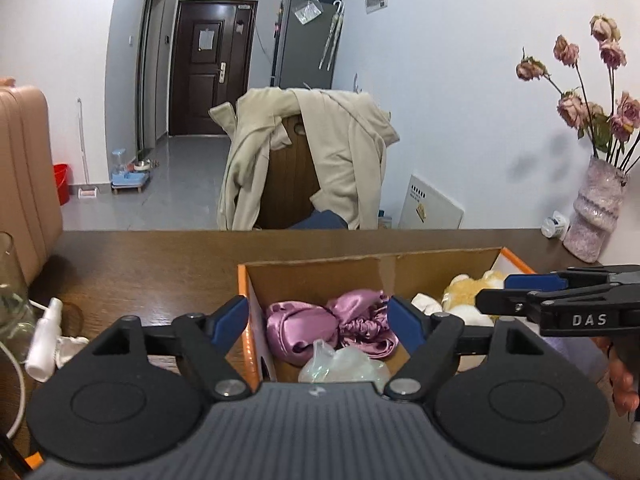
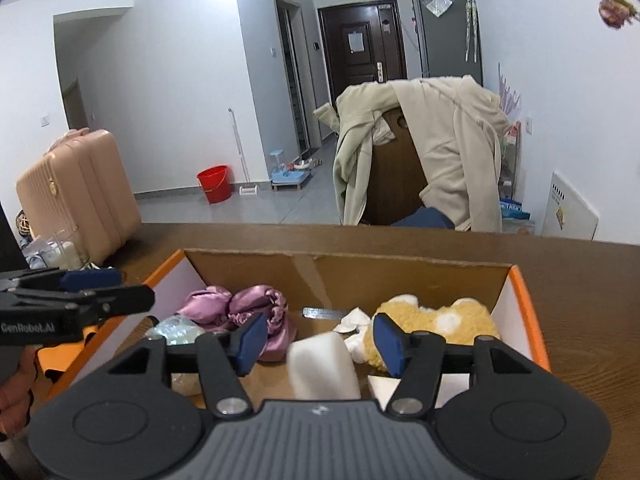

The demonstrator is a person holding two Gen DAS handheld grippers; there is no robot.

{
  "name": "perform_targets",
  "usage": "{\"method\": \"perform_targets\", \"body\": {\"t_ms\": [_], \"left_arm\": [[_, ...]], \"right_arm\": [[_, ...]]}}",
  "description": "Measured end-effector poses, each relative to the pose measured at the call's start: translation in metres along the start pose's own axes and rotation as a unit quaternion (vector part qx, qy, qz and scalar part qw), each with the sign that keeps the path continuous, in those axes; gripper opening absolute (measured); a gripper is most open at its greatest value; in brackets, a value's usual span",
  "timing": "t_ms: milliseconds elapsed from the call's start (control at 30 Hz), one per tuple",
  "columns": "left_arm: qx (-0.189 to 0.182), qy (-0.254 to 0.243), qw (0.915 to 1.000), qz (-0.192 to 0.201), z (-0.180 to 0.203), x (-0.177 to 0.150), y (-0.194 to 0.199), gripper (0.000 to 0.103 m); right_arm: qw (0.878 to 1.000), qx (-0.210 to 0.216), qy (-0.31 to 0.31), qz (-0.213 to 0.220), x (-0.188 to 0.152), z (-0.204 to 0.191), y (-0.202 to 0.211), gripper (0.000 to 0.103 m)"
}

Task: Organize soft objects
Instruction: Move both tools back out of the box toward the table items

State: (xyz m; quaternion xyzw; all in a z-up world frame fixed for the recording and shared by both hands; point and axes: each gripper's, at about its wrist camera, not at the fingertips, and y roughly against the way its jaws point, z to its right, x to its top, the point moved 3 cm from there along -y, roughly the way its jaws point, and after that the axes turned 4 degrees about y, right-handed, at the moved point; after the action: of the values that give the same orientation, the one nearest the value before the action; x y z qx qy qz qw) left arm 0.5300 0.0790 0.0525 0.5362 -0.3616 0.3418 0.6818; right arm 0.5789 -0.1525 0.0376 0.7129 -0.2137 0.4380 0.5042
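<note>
An orange-rimmed cardboard box (image 1: 316,262) (image 2: 348,262) sits on the brown table. Inside lie a purple satin cloth (image 1: 320,326) (image 2: 244,302), a clear plastic bag (image 1: 344,366) (image 2: 176,330), a yellow and white plush toy (image 1: 468,286) (image 2: 432,314) and a white foam block (image 2: 322,370). My left gripper (image 1: 318,326) is open and empty above the box's left end. My right gripper (image 2: 316,342) is open and empty above the foam block, which lies between its fingers. The right gripper also shows in the left wrist view (image 1: 560,300).
A white spray bottle (image 1: 44,344) and a glass jar (image 1: 12,292) stand on the table left of the box. A pink vase of dried flowers (image 1: 596,216) stands at the far right. A chair draped with a beige jacket (image 1: 312,160) is behind the table.
</note>
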Motion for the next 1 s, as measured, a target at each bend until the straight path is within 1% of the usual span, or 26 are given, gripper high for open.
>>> {"method": "perform_targets", "body": {"t_ms": [100, 233, 367, 533, 700, 800, 933, 1000], "left_arm": [[0.002, -0.004, 0.9999, 0.009, 0.005, 0.006, 0.020, 0.079], [-0.001, -0.012, 0.9995, 0.030, 0.013, 0.010, 0.062, 0.081], [0.003, -0.019, 0.9981, 0.058, 0.019, 0.009, 0.117, 0.083], [0.005, -0.027, 0.9953, 0.093, 0.026, -0.001, 0.186, 0.086], [0.004, -0.038, 0.9923, 0.118, 0.037, -0.028, 0.242, 0.088], [-0.004, -0.038, 0.9909, 0.129, 0.043, -0.054, 0.272, 0.093], [-0.028, -0.031, 0.9919, 0.120, 0.050, -0.092, 0.300, 0.093], [-0.034, -0.020, 0.9924, 0.116, 0.049, -0.110, 0.313, 0.093]], "right_arm": [[1.000, -0.004, 0.004, 0.014, 0.007, -0.003, 0.022, 0.058], [0.999, -0.006, 0.016, 0.036, 0.012, -0.012, 0.068, 0.059], [0.998, -0.009, 0.033, 0.061, 0.011, -0.022, 0.123, 0.061], [0.994, -0.008, 0.051, 0.092, -0.003, -0.039, 0.194, 0.065], [0.991, -0.010, 0.066, 0.117, -0.030, -0.059, 0.250, 0.070], [0.989, -0.005, 0.073, 0.129, -0.054, -0.074, 0.273, 0.073], [0.987, -0.006, 0.087, 0.139, -0.095, -0.099, 0.295, 0.080], [0.986, -0.010, 0.096, 0.135, -0.114, -0.111, 0.301, 0.080]]}}
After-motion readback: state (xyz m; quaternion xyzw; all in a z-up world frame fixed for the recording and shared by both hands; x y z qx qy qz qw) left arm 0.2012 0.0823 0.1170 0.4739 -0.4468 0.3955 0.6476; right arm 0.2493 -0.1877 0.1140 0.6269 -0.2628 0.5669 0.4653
